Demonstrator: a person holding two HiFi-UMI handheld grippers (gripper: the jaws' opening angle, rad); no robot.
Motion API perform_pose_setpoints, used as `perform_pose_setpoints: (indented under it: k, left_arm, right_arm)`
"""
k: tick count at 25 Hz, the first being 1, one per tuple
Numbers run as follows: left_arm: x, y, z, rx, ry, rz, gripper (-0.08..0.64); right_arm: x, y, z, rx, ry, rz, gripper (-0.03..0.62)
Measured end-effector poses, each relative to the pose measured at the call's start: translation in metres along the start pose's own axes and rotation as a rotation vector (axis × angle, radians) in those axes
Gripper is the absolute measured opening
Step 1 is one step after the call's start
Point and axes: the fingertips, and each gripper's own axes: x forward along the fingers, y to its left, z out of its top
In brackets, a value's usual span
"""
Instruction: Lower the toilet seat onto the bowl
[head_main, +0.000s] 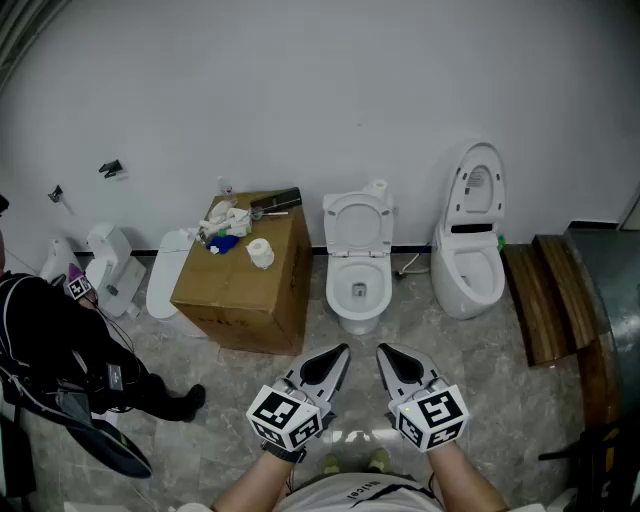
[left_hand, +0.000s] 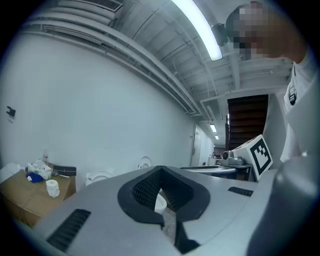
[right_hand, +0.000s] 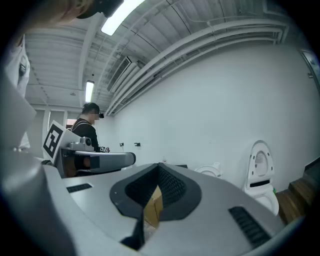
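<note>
The left gripper (head_main: 337, 356) and right gripper (head_main: 386, 354) hang with jaws together, empty. The toilet seat (head_main: 358, 221) stands raised straight ahead of them, well apart, above its bowl (head_main: 358, 292). Best to hook one tip behind the seat's top edge and ease it down slowly.

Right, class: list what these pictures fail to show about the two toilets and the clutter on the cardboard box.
1. Left gripper view: only the tops of the middle toilet and the right toilet show above the left gripper body.
2. Head view: the clutter on the cardboard box is too small to identify, apart from a paper roll.
3. Right gripper view: the right toilet's base is hidden behind the right gripper body.
</note>
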Motion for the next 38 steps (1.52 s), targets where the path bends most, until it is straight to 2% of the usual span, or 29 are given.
perform_pose_setpoints:
  k: [9, 15, 20, 23, 30, 38]
  left_arm:
    - [0.021, -0.027, -0.01, -0.02, 0.01, 0.008, 0.009]
    - [0.037, -0.031, -0.01, 0.001, 0.022, 0.025, 0.009]
    - [0.06, -0.029, -0.007, 0.027, 0.023, 0.038, 0.009]
    - [0.072, -0.023, -0.008, 0.03, 0.03, 0.044, 0.011]
    - [0.12, 0.02, -0.011, 0.015, 0.03, 0.022, 0.009]
    - [0.198, 0.131, -0.018, 0.007, 0.066, -0.026, 0.01]
  right_arm:
    - [-0.022, -0.02, 0.0, -0.011, -0.006, 0.026, 0.015]
    - [-0.038, -0.041, 0.017, 0.043, -0.106, 0.08, 0.017]
    - [-0.04, -0.078, 0.015, 0.073, -0.099, 0.038, 0.017]
    - [-0.034, -0.085, 0.014, 0.069, -0.095, 0.047, 0.017]
    - [0.017, -0.114, 0.011, 0.054, -0.066, 0.043, 0.017]
    - [0.139, -0.166, 0.008, 0.04, -0.019, 0.0, 0.017]
